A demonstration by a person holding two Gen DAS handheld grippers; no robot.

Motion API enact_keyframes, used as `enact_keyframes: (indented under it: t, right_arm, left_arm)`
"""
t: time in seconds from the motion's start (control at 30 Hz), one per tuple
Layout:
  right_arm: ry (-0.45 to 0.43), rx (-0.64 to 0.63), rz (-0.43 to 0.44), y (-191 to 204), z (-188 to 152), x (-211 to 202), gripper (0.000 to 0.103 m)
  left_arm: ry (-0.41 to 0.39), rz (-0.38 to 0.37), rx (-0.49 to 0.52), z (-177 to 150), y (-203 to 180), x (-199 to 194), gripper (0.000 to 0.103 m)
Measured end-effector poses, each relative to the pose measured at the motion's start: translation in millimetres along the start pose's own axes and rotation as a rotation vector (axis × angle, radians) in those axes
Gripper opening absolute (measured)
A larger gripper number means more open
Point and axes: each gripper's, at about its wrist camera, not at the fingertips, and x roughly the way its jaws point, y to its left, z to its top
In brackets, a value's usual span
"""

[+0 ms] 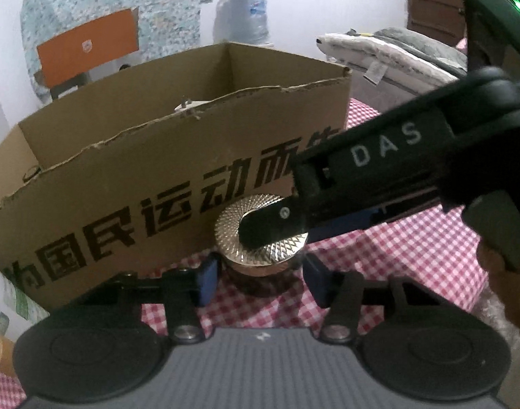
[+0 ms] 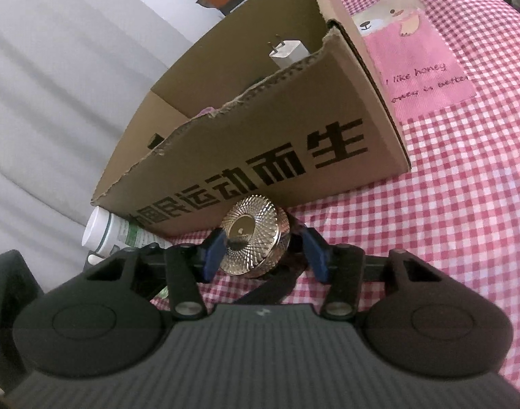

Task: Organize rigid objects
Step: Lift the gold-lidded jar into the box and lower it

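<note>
Both grippers meet at one jar (image 1: 260, 238) with a gold patterned lid, low centre of each frame, touching the cardboard box (image 1: 178, 156). My right gripper (image 2: 265, 250) pinches the lid. My left gripper (image 1: 260, 281) flanks the jar body; whether it grips, I cannot tell.

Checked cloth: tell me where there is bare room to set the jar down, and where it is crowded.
Free: the checked cloth right of the cardboard box, below the pink bear patch. Inside the box, bare floor shows beside the white charger. Crowded: the box's front foot, where both grippers close round the gold-lidded jar, and its left corner, taken by the white bottle.
</note>
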Motion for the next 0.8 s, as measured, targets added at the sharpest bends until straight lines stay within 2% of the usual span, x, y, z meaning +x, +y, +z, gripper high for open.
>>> enact_keyframes:
  t: [0.23, 0.8]
  right_arm:
    - [0.016, -0.006, -0.021, 7, -8, -7, 0.048]
    - [0.009, 0.033, 0.008, -4, -4, -1, 0.056]
  left_arm:
    - [0.034, -0.009, -0.009, -2, -4, -11, 0.054]
    - [0.069, -0.021, -0.042, 4, 4, 6, 0.056]
